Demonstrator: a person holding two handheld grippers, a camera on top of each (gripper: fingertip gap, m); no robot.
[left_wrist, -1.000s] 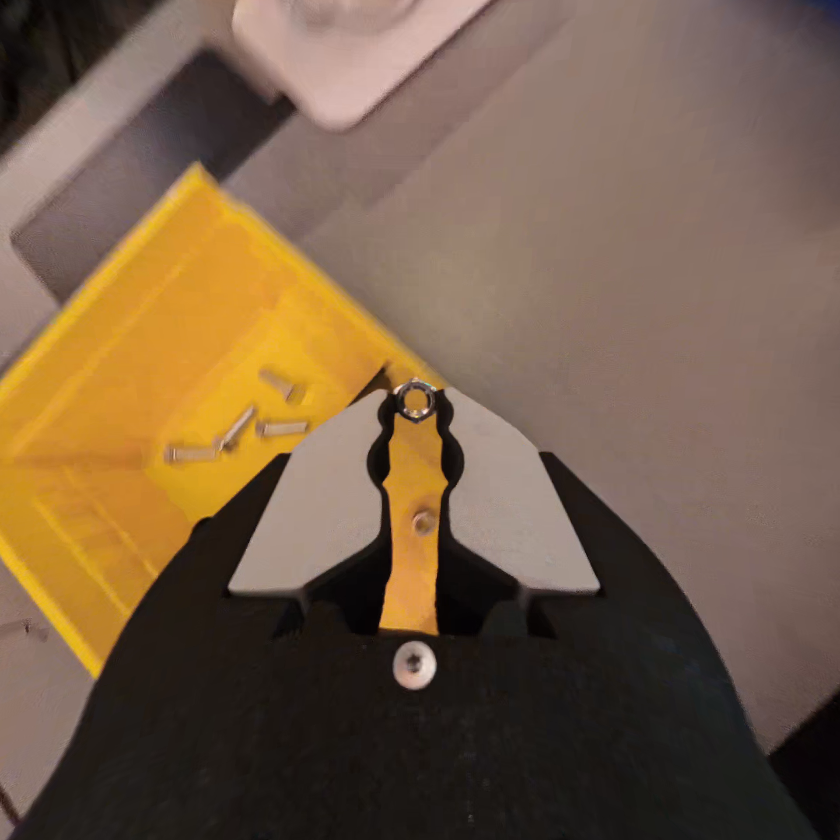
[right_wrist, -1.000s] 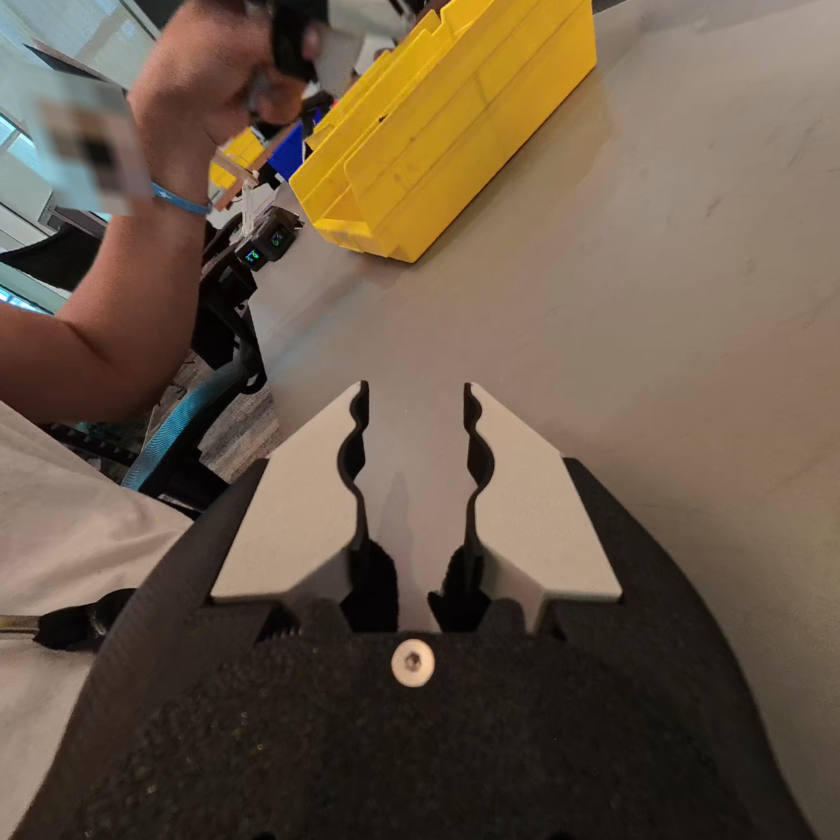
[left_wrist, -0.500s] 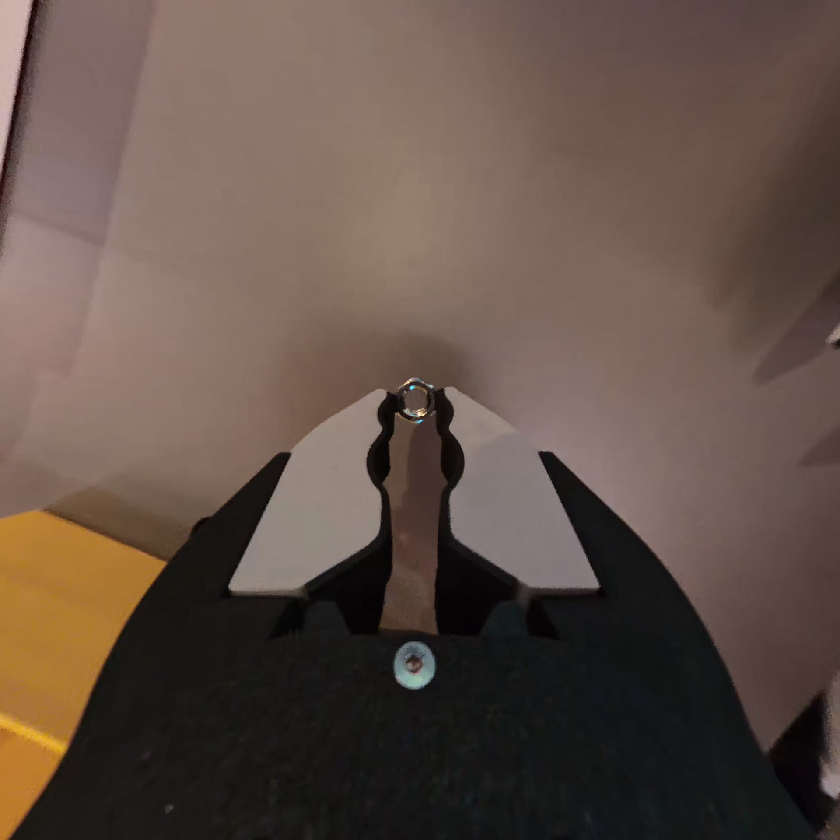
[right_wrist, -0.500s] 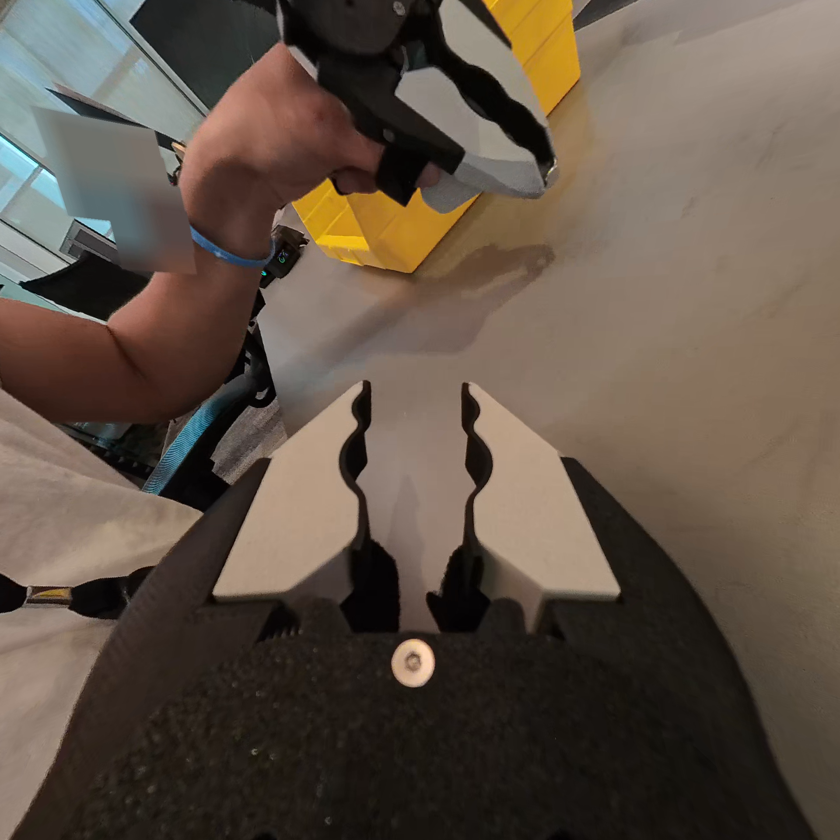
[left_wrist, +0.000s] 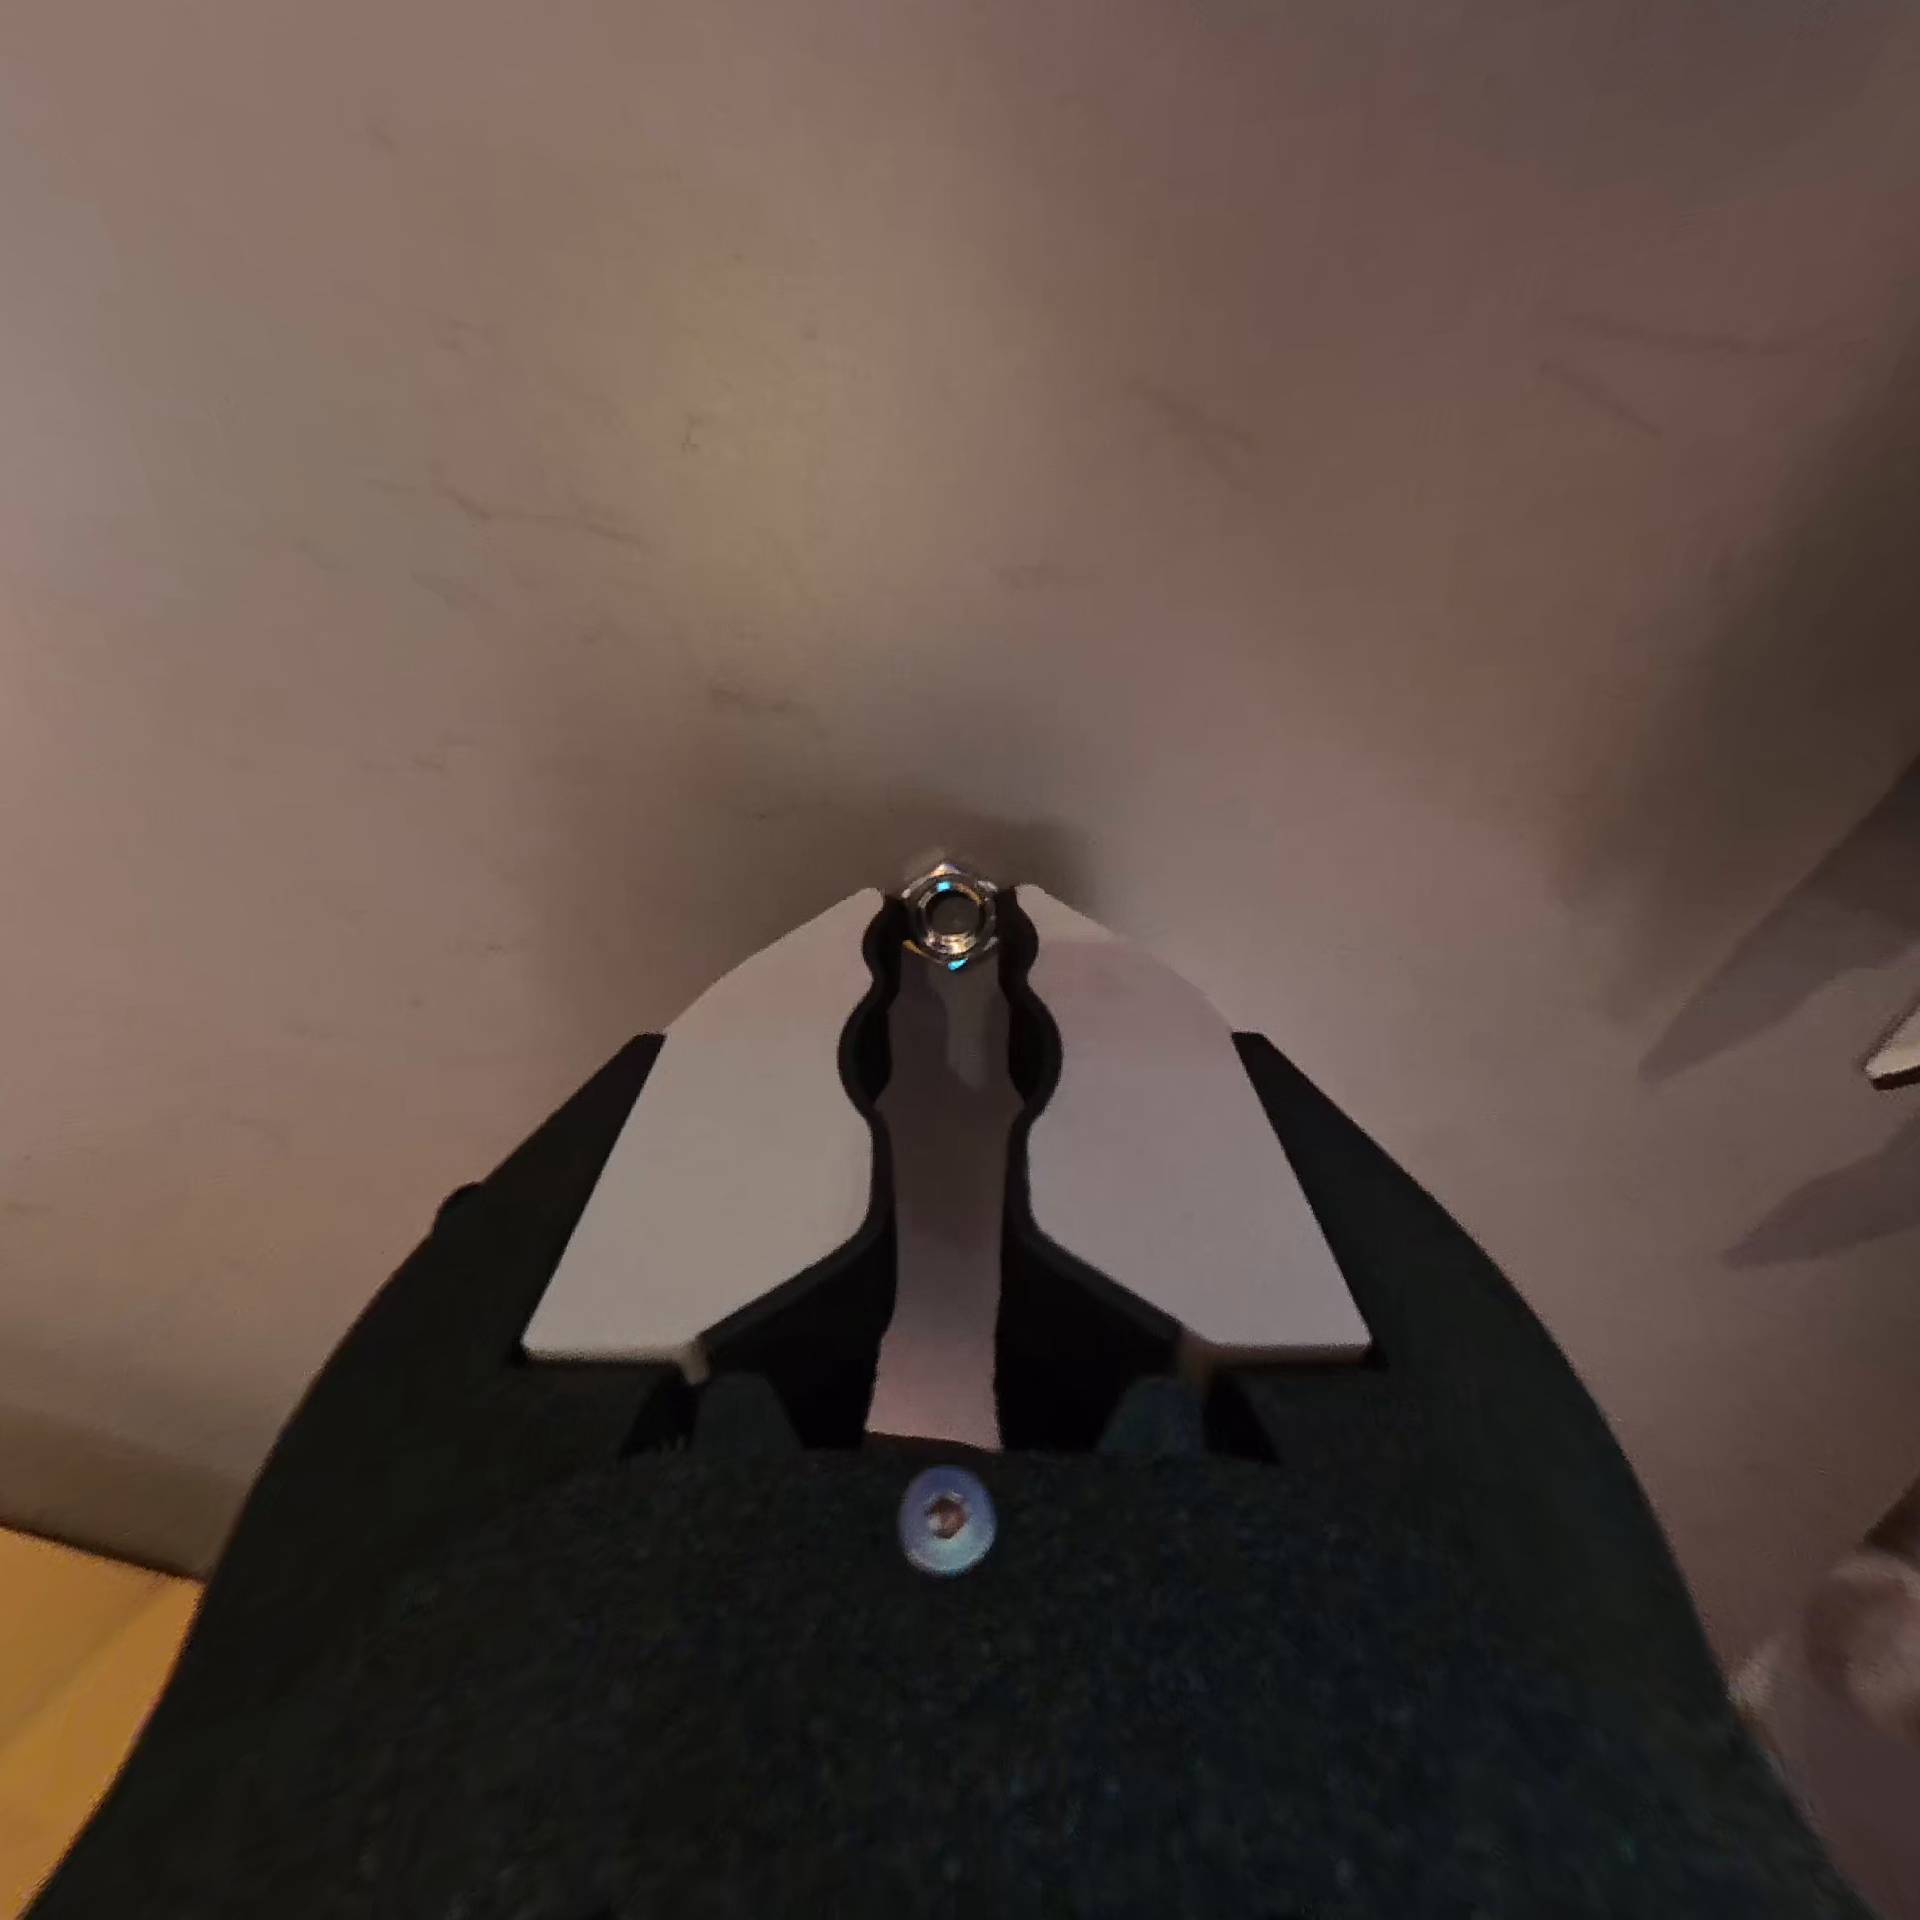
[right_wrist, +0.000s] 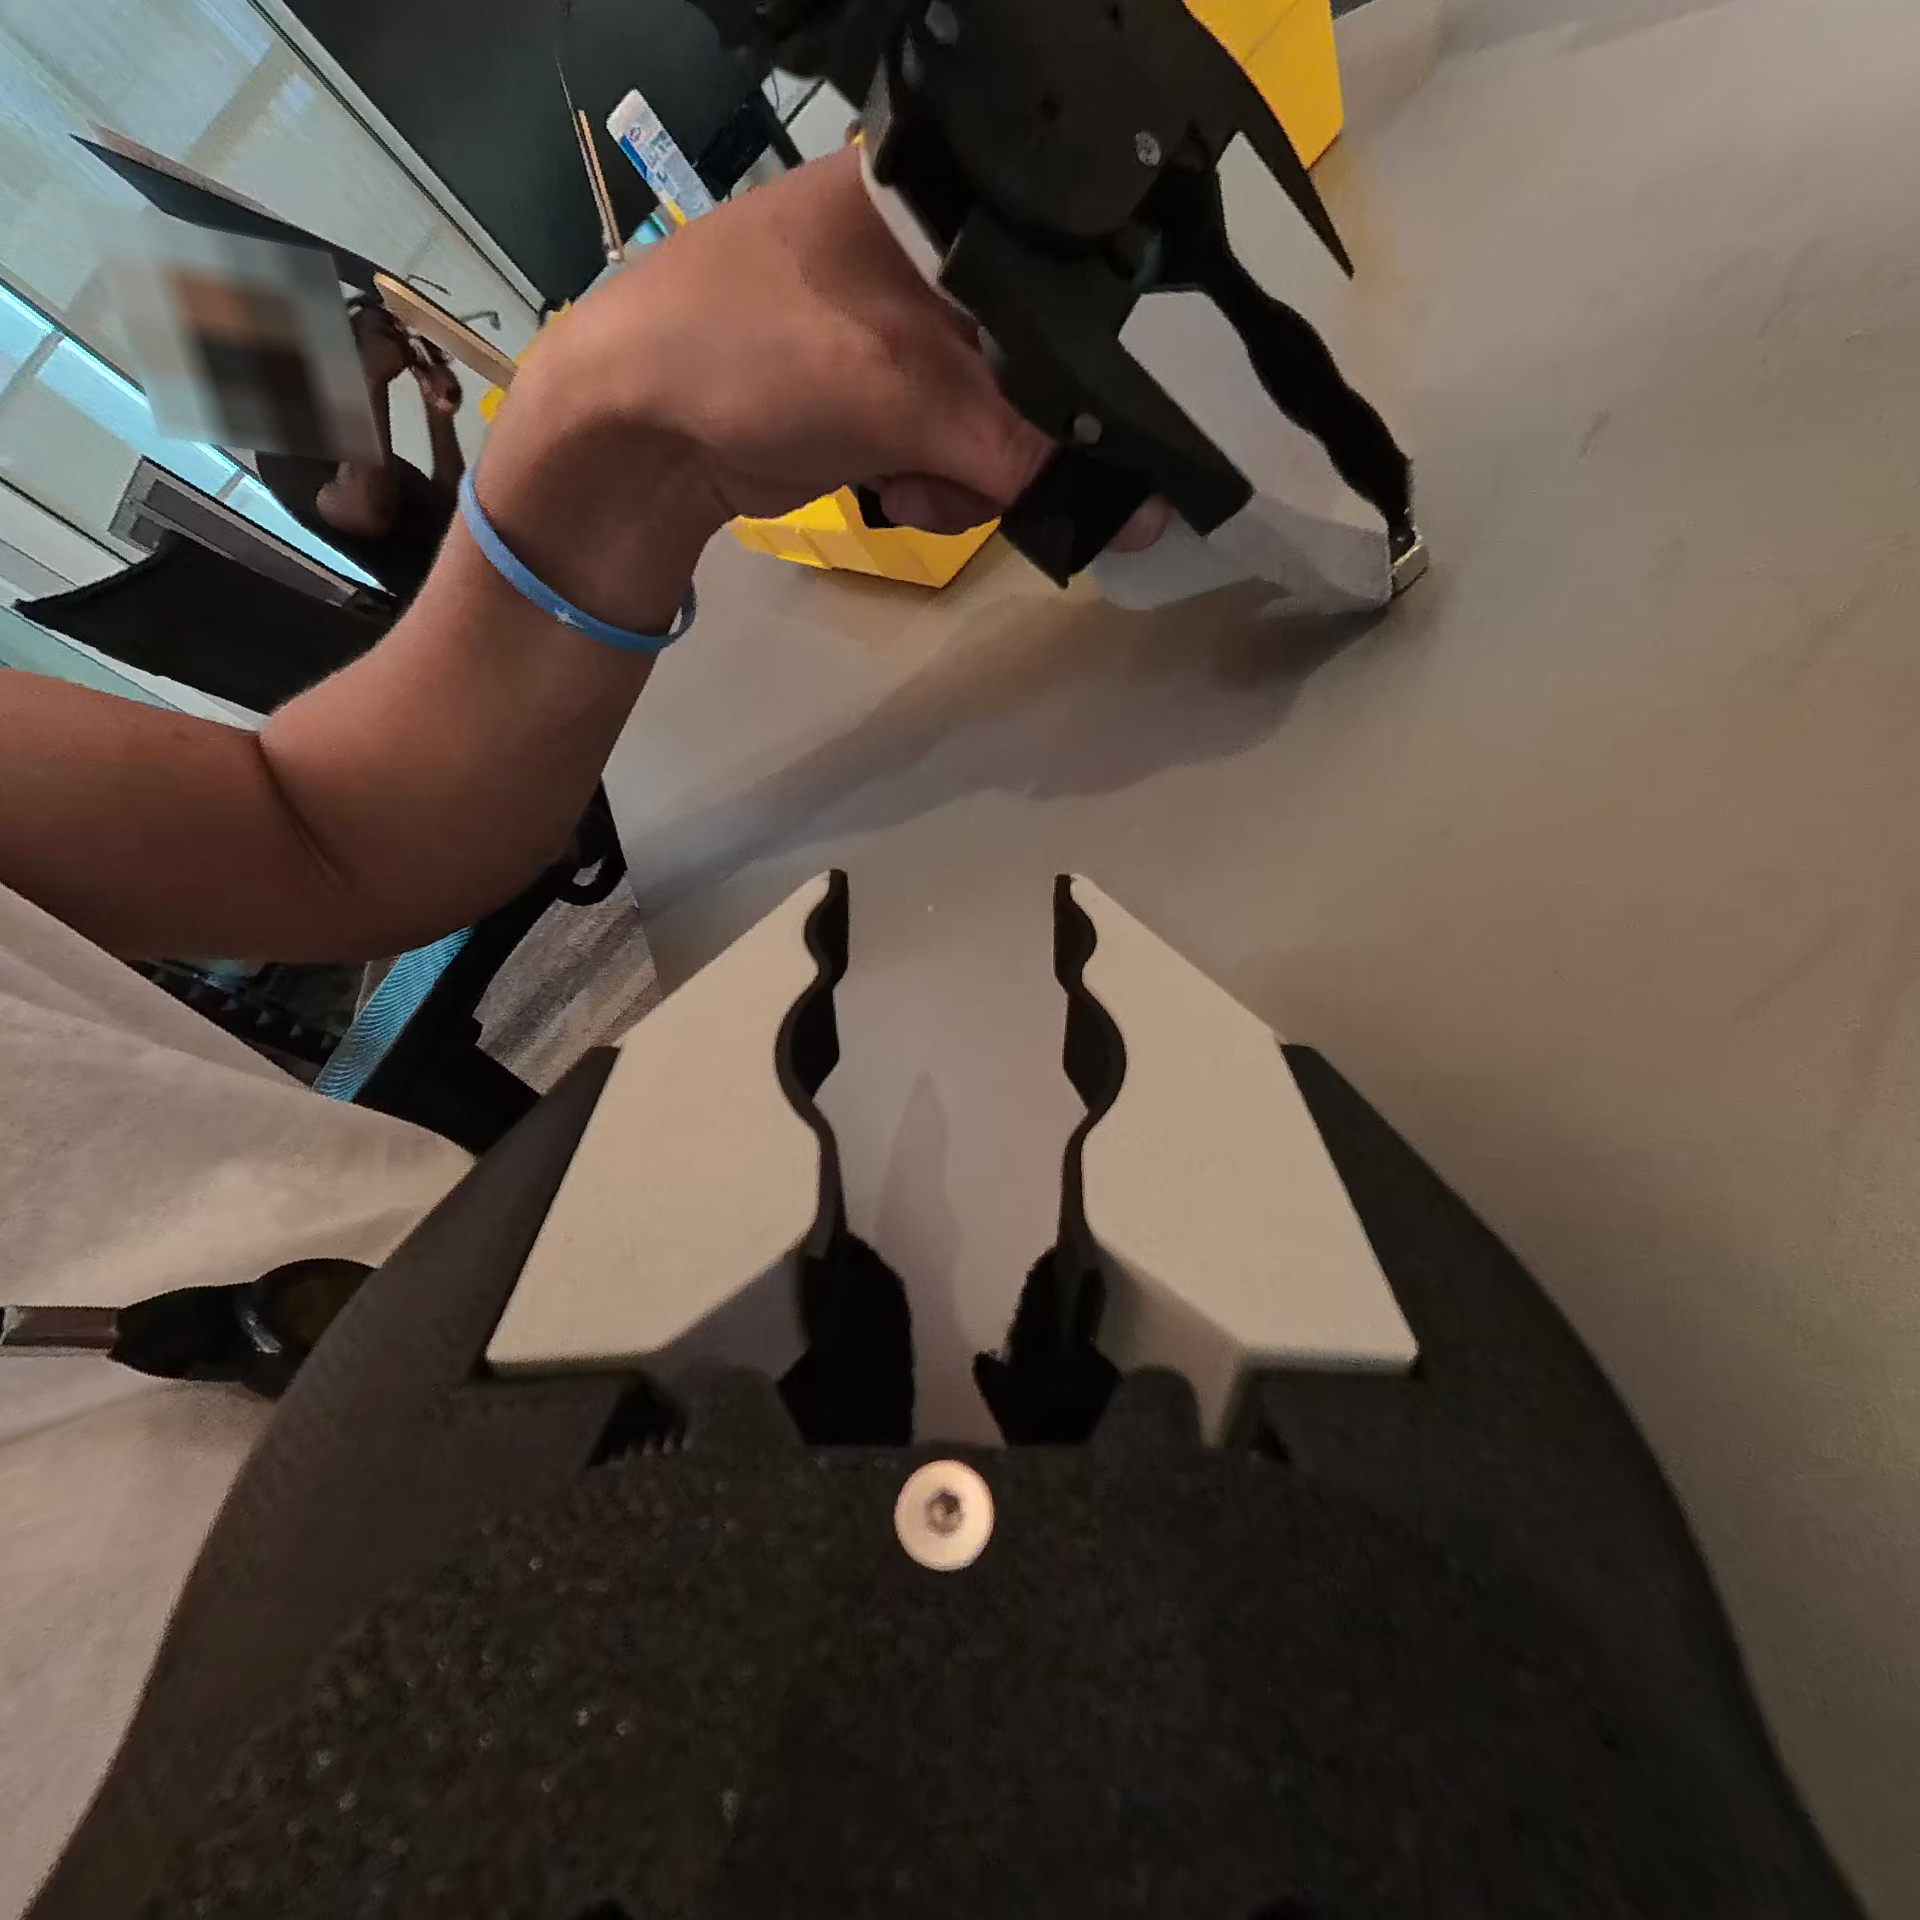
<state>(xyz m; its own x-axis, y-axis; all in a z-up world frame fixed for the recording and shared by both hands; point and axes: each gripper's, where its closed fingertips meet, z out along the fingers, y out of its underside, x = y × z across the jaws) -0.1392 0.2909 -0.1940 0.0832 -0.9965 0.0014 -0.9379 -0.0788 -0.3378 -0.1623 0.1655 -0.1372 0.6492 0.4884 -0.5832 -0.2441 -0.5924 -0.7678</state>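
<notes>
While pinched between the tips of the left gripper (left_wrist: 950, 914), small steel hex nut (left_wrist: 950, 921) poised just above grey tabletop (left_wrist: 727, 416). Seen from the right wrist: right gripper (right_wrist: 948, 896) low over the table, jaws spread, empty; hand (right_wrist: 748, 395) gripping the left tool, yellow bin (right_wrist: 883, 540) behind.

Left wrist view: close, steep onto table (left_wrist: 935, 416). Right wrist view: low, forward; shares table (right_wrist: 1558, 831).

Small silver hex nut (left_wrist: 950, 923) pinched at left claw (left_wrist: 950, 906) tips.
</notes>
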